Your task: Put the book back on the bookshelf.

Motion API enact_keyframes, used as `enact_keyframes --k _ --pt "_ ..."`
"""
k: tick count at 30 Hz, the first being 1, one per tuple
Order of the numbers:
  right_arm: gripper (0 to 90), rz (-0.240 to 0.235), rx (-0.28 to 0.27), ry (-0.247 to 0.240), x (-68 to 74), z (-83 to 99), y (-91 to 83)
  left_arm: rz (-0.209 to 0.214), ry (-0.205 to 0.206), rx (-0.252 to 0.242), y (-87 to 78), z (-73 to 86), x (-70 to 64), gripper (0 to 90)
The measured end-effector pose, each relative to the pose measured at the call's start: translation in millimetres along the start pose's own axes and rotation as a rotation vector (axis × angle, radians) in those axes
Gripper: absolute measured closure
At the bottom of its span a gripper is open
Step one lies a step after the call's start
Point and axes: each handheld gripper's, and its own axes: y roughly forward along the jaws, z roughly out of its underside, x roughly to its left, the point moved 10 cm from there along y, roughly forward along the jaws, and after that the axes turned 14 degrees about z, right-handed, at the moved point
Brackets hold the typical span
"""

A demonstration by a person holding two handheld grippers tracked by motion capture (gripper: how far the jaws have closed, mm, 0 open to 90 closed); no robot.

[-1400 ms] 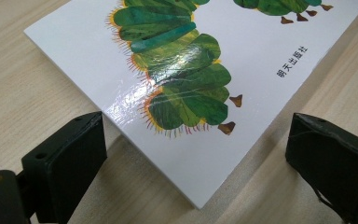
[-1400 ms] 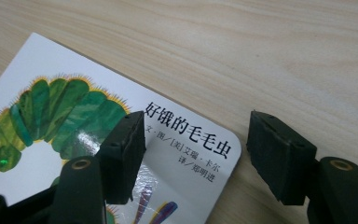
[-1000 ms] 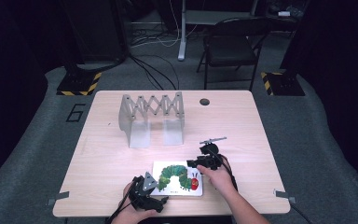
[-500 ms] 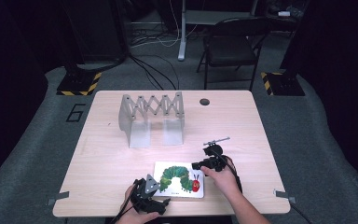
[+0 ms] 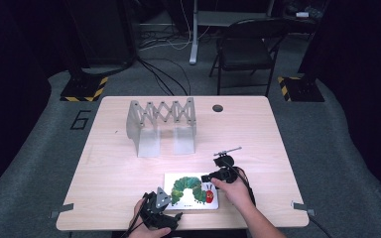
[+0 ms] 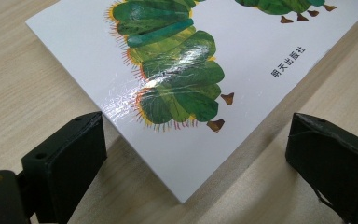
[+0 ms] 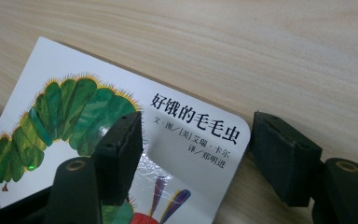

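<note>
Your right gripper [image 7: 196, 154], jaws spread, straddles the book's [image 7: 74, 112] corner; your left gripper [image 6: 196, 158], also spread, frames the opposite corner.

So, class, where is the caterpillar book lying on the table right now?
In the high view, the caterpillar book lies flat at the table's near edge, between the left gripper and right gripper.

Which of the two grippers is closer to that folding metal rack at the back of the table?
The right gripper. It sits at the caterpillar book's far right corner, on the rack's side. The left gripper is at the book's near left corner, by the table edge, farther away.
</note>
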Motion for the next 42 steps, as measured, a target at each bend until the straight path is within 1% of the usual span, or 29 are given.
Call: enact_keyframes --k 1,3,5,6,7,9,12,13,16,18,20,21,23,26,28,30,31,33,34,35,38,40,42 --pt "34.3 -0.007 -0.008 0.006 -0.4 -2.0 1.0 -0.002 -0.003 -0.001 0.1 0.0 -0.1 4.9" --pt "34.3 -0.007 -0.012 0.009 -0.4 -2.7 1.5 -0.016 -0.005 -0.011 0.7 -0.6 0.5 4.9" --pt "35.8 -0.005 -0.012 0.024 -0.9 -3.8 1.6 -0.019 -0.002 -0.009 0.7 -0.6 0.8 4.5" --pt "36.4 -0.009 -0.011 0.026 -1.0 -3.8 1.2 -0.019 -0.002 -0.009 0.7 -0.6 0.8 4.1" --pt "37.1 -0.006 -0.014 0.024 -1.6 -3.9 0.8 -0.01 -0.006 -0.009 1.5 -0.5 0.0 3.6" --pt "37.5 -0.006 -0.015 0.023 -1.8 -4.0 0.0 -0.011 -0.008 -0.01 2.0 -0.6 0.1 3.2" --pt "38.2 -0.012 -0.024 0.017 -1.6 -4.9 -3.3 -0.013 0.002 -0.007 1.8 -0.6 1.1 1.9" --pt "38.6 -0.016 -0.021 0.029 -0.6 -5.3 -5.4 -0.013 0.002 -0.009 2.0 -0.8 1.3 1.9" --pt "39.1 -0.021 -0.038 0.026 -0.9 -6.9 -9.3 -0.015 0.001 -0.007 2.0 -0.7 1.4 1.5" --pt "39.1 -0.019 -0.04 0.021 -0.8 -6.7 -10.4 -0.008 -0.006 -0.003 2.3 -0.4 0.5 1.2" --pt "39.1 -0.018 -0.038 0.02 -0.6 -6.5 -10.9 -0.011 -0.006 -0.008 2.8 -0.9 0.8 0.8" --pt "39.1 -0.016 -0.042 0.017 -0.1 -7.2 -12.7 -0.021 -0.004 -0.005 2.9 -0.9 1.6 0.6" --pt "39.2 -0.018 -0.049 0.014 0.3 -8.0 -14.6 -0.027 -0.008 -0.014 3.6 -1.5 1.6 0.2" --pt "39.6 -0.021 -0.051 0.019 1.4 -8.4 -18.4 -0.031 -0.017 -0.017 4.0 -1.6 1.2 0.0" --pt "39.6 -0.021 -0.058 0.008 1.1 -8.4 -19.8 -0.034 -0.024 -0.016 4.0 -1.6 1.2 0.0" --pt "39.6 -0.022 -0.061 0.011 1.9 -8.8 -21.1 -0.036 -0.029 -0.019 4.2 -1.9 1.1 0.0" --pt "39.6 -0.022 -0.062 0.009 2.4 -8.8 -21.9 -0.052 -0.037 -0.031 5.0 -2.7 1.7 0.0" --pt "39.6 -0.02 -0.065 0.004 2.4 -9.1 -22.9 -0.054 -0.033 -0.018 4.4 -2.6 2.1 0.0" --pt "39.6 -0.02 -0.065 0.004 2.4 -9.1 -22.9 -0.054 -0.033 -0.018 4.4 -2.6 2.1 0.0" --pt "39.5 -0.016 -0.067 0.005 2.5 -9.5 -23.5 -0.057 -0.042 -0.027 5.4 -3.3 1.7 0.0" --pt "39.5 -0.021 -0.068 0.007 3.0 -9.9 -24.3 -0.053 -0.045 -0.02 5.1 -2.9 1.3 0.0" --pt "39.6 -0.02 -0.07 0.006 3.4 -10.6 -25.8 -0.066 -0.053 -0.025 5.7 -3.5 1.9 0.0" --pt "39.6 -0.022 -0.075 0.007 4.0 -11.3 -26.8 -0.071 -0.045 -0.019 5.4 -3.9 3.2 0.0"
